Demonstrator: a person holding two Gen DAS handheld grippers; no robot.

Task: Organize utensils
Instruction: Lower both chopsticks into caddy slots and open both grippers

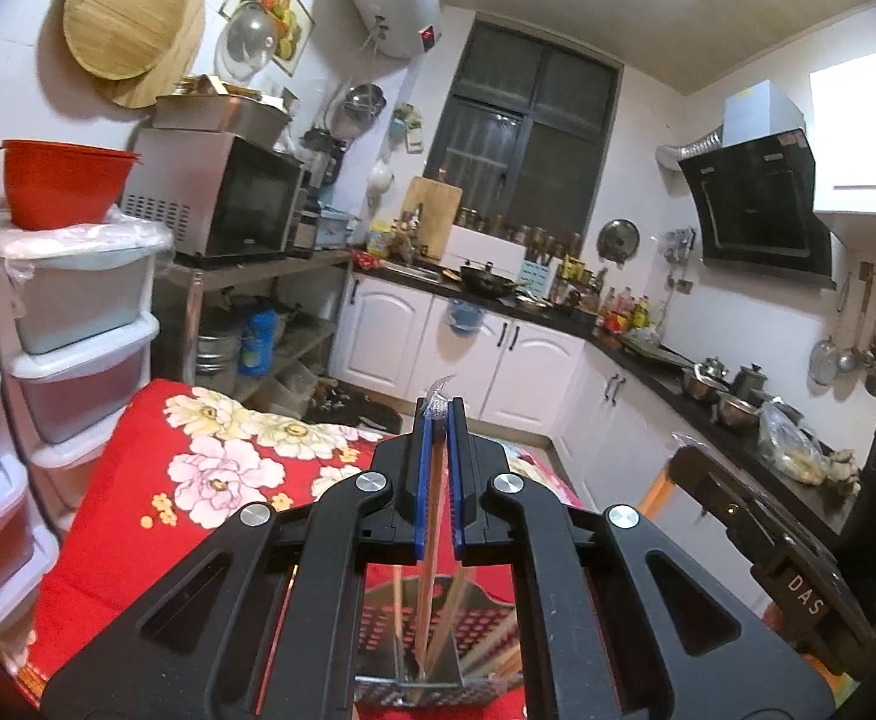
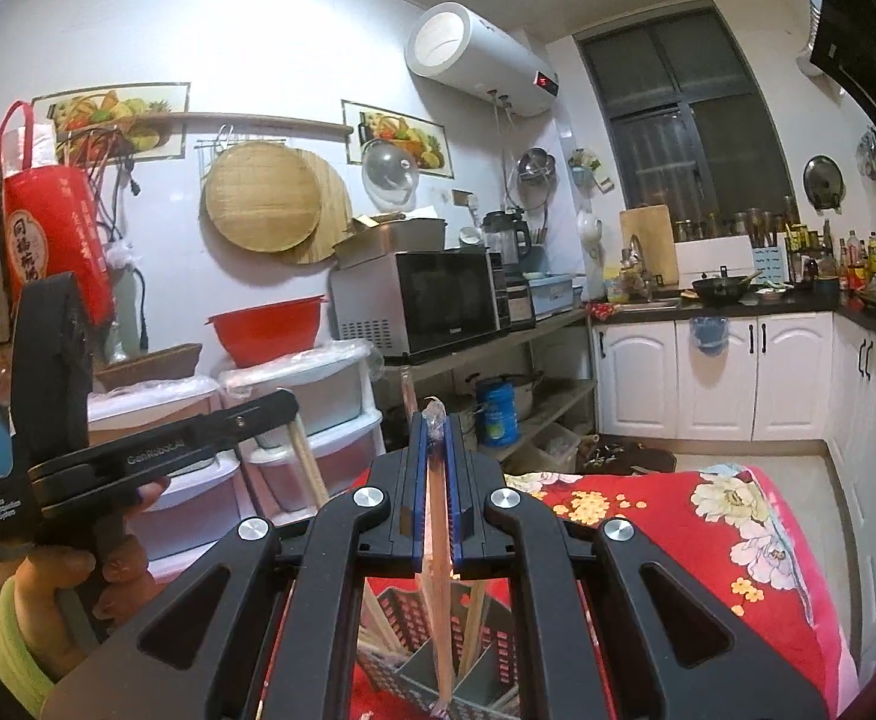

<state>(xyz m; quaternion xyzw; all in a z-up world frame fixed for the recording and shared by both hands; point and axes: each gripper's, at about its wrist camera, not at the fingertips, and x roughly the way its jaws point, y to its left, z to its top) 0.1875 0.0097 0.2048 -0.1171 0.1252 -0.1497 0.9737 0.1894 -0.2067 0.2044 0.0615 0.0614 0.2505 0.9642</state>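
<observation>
left wrist: left hand-held gripper [image 1: 438, 414] clamped on wrapped chopsticks [image 1: 429, 516], lower ends over the perforated utensil holder [image 1: 414, 654] on the floral cloth [image 1: 156, 498].
right wrist: right hand-held gripper [image 2: 436, 426] nearly closed, pinching wrapped chopsticks [image 2: 438, 570] above same holder [image 2: 402, 618].
progress: some chopsticks already in holder; held pairs not yet dropped.

**What we can't see well**

The holder [image 1: 432, 654] is mostly hidden behind the black arms, and the picture's bottom edge cuts it off. The wrapped chopsticks [image 2: 438, 540] are partly hidden inside the right tongs [image 2: 437, 420]. The bottles [image 1: 624, 306] are too small to tell apart
</observation>
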